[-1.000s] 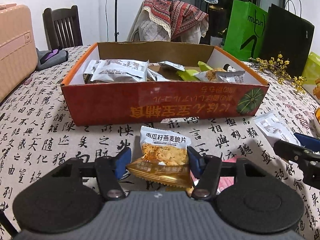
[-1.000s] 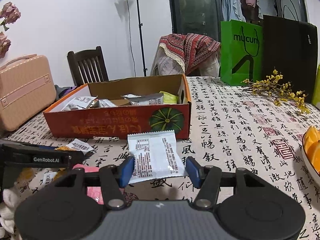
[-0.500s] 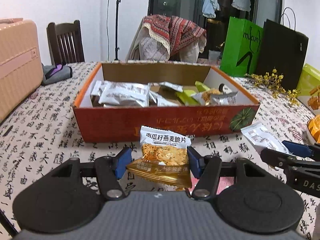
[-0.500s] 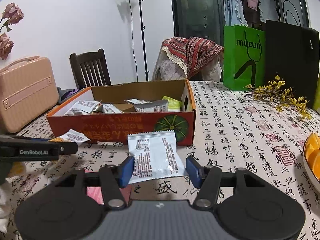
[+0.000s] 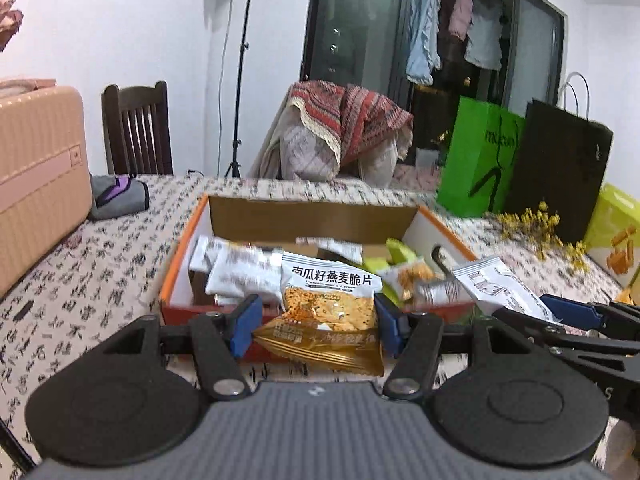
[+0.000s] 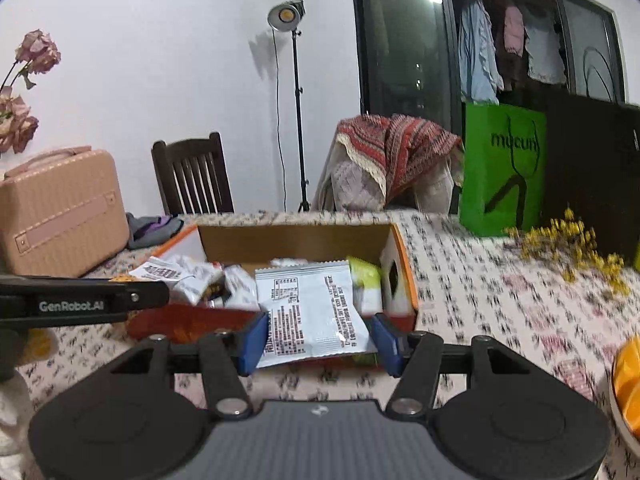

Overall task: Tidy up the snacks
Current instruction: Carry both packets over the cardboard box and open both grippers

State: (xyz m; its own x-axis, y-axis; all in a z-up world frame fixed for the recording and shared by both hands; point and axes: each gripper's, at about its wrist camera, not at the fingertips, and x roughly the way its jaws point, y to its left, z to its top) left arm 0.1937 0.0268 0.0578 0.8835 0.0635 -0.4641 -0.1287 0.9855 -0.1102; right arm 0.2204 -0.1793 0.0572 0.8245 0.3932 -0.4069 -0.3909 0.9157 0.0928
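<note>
My left gripper (image 5: 316, 326) is shut on an orange and white snack packet (image 5: 326, 312) and holds it up in front of the near wall of the red cardboard box (image 5: 188, 308). The box holds several white, green and orange snack packets. My right gripper (image 6: 318, 338) is shut on a white snack packet (image 6: 310, 312) and holds it above the box's near wall (image 6: 192, 322). The right gripper and its white packet (image 5: 500, 286) also show at the right of the left wrist view. The left gripper's arm (image 6: 80, 300) shows at the left of the right wrist view.
The table has a cloth printed with black characters (image 5: 92, 276). A pink case (image 5: 36, 168) stands at the left, a grey pouch (image 5: 120, 196) behind it. A green bag (image 6: 500, 168), a black bag (image 5: 560, 172) and yellow flowers (image 6: 572, 248) stand at the right. A bowl of oranges (image 6: 628, 380) is at the near right.
Both grippers have risen and moved toward the box with their packets still held. The box interior now shows from higher up.
</note>
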